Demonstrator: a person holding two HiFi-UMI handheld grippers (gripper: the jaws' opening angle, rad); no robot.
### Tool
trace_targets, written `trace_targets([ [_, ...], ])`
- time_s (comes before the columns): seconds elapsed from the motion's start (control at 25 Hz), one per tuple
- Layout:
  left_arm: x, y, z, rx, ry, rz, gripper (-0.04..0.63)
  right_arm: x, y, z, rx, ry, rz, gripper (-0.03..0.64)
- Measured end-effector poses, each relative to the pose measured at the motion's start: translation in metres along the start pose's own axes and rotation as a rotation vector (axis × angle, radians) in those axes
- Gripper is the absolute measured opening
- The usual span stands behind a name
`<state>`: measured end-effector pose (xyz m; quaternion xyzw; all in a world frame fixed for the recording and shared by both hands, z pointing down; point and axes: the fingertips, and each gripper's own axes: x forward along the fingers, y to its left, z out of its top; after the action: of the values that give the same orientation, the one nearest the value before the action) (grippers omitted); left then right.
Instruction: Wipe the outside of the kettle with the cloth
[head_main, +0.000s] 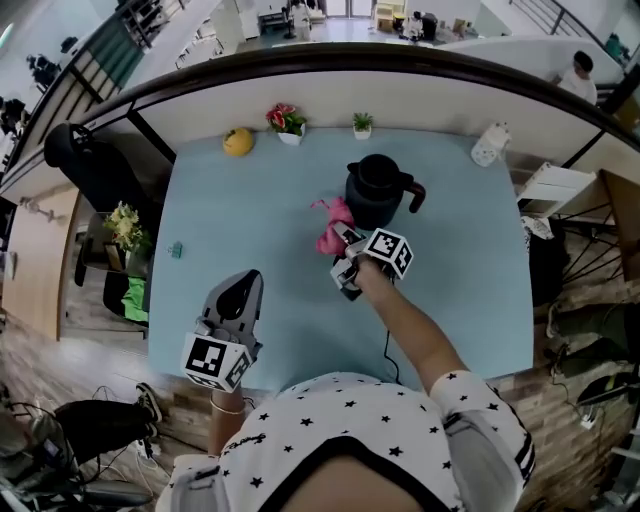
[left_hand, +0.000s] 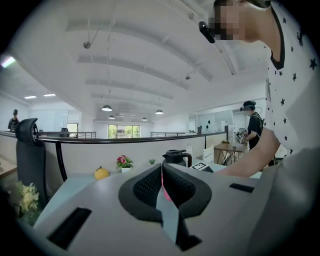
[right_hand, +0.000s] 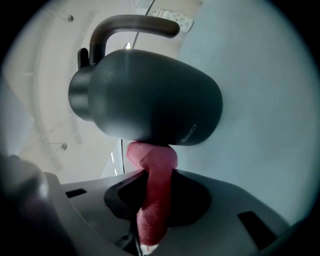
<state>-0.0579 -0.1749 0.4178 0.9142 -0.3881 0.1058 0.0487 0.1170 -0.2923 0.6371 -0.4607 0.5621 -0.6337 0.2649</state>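
From the head view, the right tongs (head_main: 341, 246) reach out over the pale blue surface (head_main: 250, 200). They are clamped on a pink cloth (head_main: 328, 238), which bunches just ahead of their tips. The black kettle (head_main: 375, 195) stands upright right beyond that bunch, its handle on the side away from these tongs. The left tongs (head_main: 246, 284) hang low near the person's body. They are well apart from the kettle and behind and to the left of the right tongs.

In the left gripper view, the pads are drawn together to a thin slit with nothing between them. The kettle shows far ahead, past their tips.

In the right gripper view, the jaws are closed on a rolled length of the cloth. Its free end presses against the kettle's dark wall directly ahead of the tips.

Wiping looks to be under way on the side facing the tongs. No mark shows how much has been covered. The handle side, spout and lid probably remain.
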Motion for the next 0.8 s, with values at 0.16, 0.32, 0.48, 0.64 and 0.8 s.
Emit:
trace_targets([
  [0.16, 0.004, 0.000, 0.001, 0.005, -0.004, -0.008, 0.029, -0.008, -0.003, 0.016, -0.019, -0.009, -0.004, 0.091],
  [0.32, 0.012, -0.007, 0.001, 0.009, -0.002, -0.028, 0.029, -0.024, 0.005, 0.021, -0.024, 0.012, 0.028, 0.091],
  [0.48, 0.019, -0.021, 0.000, 0.014, 0.004, -0.055, 0.029, -0.048, -0.001, 0.032, -0.028, 0.010, 0.032, 0.091],
  [0.64, 0.020, -0.027, 0.005, 0.019, 0.002, -0.064, 0.029, -0.070, -0.008, 0.048, -0.019, -0.012, 0.028, 0.092],
  [0.8, 0.016, -0.027, 0.003, 0.017, 0.009, -0.045, 0.029, -0.082, -0.009, 0.063, -0.057, -0.018, 0.023, 0.092],
])
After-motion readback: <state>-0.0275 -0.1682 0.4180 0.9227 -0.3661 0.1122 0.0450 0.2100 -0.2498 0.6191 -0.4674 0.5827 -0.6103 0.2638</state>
